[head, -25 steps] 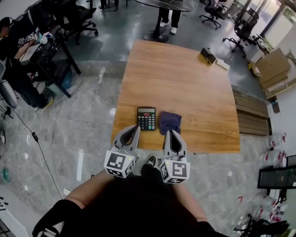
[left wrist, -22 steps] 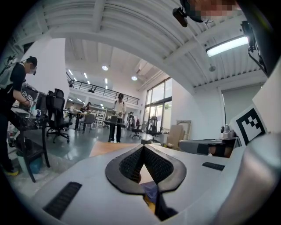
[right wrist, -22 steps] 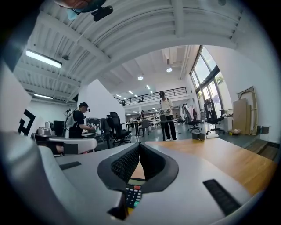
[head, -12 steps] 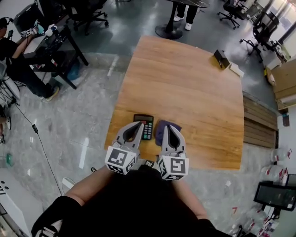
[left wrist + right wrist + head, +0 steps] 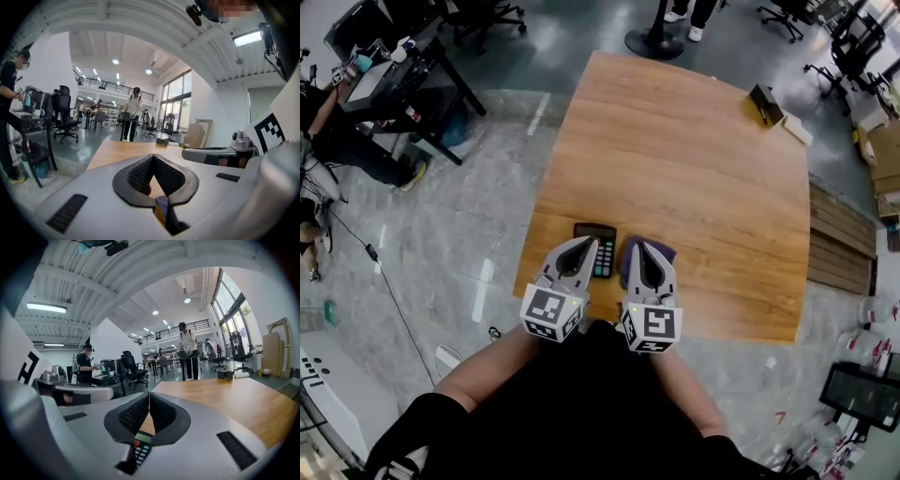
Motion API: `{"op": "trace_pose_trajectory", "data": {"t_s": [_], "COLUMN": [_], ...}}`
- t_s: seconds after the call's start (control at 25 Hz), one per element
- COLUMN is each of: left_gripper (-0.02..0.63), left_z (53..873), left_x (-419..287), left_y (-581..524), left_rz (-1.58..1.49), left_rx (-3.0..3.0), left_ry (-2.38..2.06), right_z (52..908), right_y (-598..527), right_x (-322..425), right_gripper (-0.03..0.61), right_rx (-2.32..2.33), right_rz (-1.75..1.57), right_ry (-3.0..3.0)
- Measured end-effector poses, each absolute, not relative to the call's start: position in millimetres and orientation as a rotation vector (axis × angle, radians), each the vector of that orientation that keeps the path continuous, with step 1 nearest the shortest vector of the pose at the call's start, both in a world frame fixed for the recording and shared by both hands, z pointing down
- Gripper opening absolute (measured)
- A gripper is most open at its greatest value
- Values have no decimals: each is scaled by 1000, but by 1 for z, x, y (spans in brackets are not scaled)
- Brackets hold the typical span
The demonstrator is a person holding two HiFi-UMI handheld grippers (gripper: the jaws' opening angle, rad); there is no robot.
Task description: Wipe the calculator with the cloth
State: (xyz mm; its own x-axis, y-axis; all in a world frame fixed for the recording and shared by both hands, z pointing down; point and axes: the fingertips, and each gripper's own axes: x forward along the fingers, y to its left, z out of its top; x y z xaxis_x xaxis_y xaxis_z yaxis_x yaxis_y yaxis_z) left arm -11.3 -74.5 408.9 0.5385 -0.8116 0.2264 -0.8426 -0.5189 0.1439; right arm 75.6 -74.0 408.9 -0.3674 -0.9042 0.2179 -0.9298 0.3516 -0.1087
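In the head view a black calculator lies near the front edge of the wooden table, its near part hidden under my left gripper. Right of it a purple cloth is mostly covered by my right gripper. Both grippers are shut, hold nothing, and hover side by side over the table's front edge. In the left gripper view the shut gripper shows a scrap of the cloth below the pads. The right gripper view has its gripper shut, with the calculator underneath.
A small dark box and a white item sit at the table's far right corner. A person's legs stand by the far end. A desk with chairs is at the left, wooden planks at the right.
Both grippers have moved forward and down, from short of the table's front edge to over the calculator and the cloth. They stay shut.
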Motion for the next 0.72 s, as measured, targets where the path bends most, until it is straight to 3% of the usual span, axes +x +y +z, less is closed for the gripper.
{"op": "trace_pose_trajectory", "data": {"t_s": [0.72], "left_gripper": [8], "left_z": [538], "left_x": [-52], "left_y": [-95], "left_rz": [354], "left_rx": [2365], "left_ry": [-1264], "right_z": [551], "right_y": [-85], "right_x": [48], "right_gripper": [15], "right_rx": [1527], "right_rz": [469], "right_ry": [-2253]}}
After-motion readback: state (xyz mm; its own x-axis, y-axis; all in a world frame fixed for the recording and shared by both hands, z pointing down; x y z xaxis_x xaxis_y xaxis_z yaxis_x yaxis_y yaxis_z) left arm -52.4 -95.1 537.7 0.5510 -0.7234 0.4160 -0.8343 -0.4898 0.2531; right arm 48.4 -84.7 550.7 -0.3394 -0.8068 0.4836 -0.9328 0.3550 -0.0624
